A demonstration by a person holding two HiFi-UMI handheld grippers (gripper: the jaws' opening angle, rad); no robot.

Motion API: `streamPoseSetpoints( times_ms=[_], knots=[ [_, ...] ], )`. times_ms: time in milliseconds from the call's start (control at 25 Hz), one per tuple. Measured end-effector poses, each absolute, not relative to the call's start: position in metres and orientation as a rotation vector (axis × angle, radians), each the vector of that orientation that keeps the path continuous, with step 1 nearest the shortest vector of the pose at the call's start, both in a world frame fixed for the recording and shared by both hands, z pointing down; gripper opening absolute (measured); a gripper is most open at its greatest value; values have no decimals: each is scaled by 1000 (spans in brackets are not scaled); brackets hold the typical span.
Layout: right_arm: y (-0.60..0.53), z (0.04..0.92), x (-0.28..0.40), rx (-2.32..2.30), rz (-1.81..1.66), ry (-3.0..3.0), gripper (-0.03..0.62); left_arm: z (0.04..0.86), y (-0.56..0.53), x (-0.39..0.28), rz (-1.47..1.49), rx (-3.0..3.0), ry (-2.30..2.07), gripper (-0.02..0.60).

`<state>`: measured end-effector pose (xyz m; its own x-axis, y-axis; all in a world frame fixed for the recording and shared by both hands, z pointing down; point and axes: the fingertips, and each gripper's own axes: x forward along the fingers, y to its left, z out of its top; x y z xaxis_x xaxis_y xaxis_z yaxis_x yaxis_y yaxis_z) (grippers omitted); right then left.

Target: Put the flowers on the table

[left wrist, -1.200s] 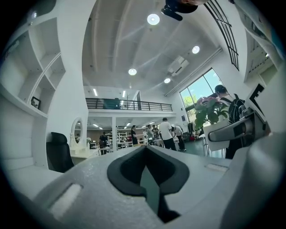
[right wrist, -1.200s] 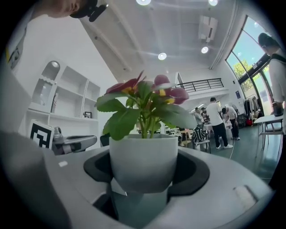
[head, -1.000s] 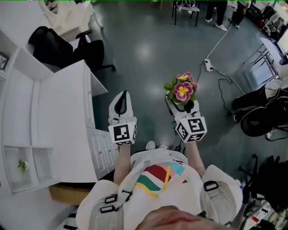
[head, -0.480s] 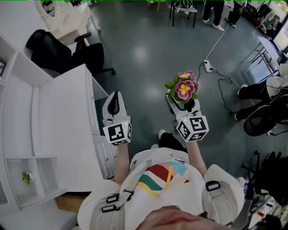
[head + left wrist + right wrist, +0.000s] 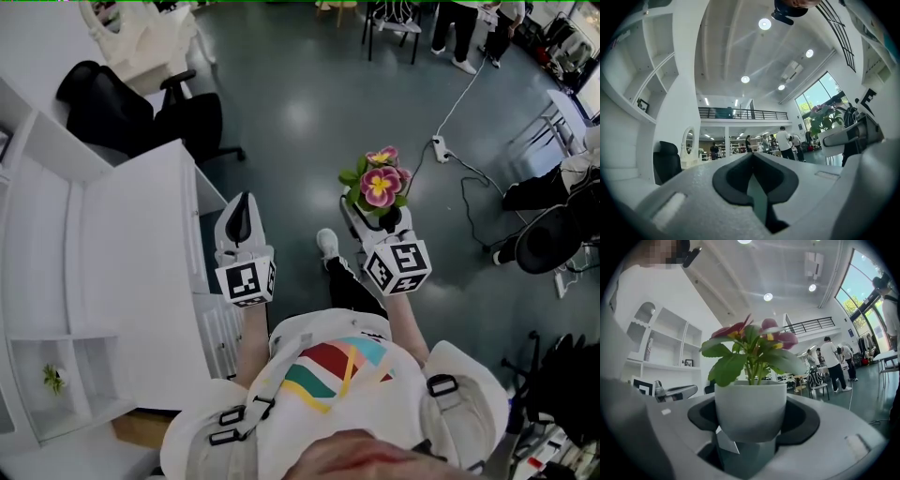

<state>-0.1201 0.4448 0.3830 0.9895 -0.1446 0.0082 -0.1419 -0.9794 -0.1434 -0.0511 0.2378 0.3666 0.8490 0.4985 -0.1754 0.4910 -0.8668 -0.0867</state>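
Observation:
The pink and yellow flowers (image 5: 380, 186) stand upright in a small white pot (image 5: 750, 411). My right gripper (image 5: 377, 212) is shut on the pot, with its dark pads (image 5: 801, 420) against the pot's two sides, and carries it over the grey floor. In the left gripper view the potted flowers (image 5: 824, 119) show at the right edge. My left gripper (image 5: 241, 217) is level with the right one, beside the white shelf unit. Its jaws are closed together with nothing between them (image 5: 754, 176).
A white shelf unit (image 5: 122, 262) fills the left side, with a small plant (image 5: 53, 378) in one compartment. A black office chair (image 5: 141, 108) stands beyond it. A power strip and cable (image 5: 438, 146) lie on the floor ahead, with people (image 5: 459, 28) standing further off.
The person has walked forward and a shoe now shows between the grippers. Both grippers have travelled along. The left one has drifted closer to the shelf unit. The pot stays gripped.

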Motion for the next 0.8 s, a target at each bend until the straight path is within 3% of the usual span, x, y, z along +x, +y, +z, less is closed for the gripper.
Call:
streamPoseSetpoints(
  times_ms=[320,800],
  knots=[
    [473,386,-31,-2964,0,284,321,368,258,23,310,-3011,-730,5],
    [522,346,179,-3051,91,462,321,321,301,203,464,-3026,-534,5]
  ],
)
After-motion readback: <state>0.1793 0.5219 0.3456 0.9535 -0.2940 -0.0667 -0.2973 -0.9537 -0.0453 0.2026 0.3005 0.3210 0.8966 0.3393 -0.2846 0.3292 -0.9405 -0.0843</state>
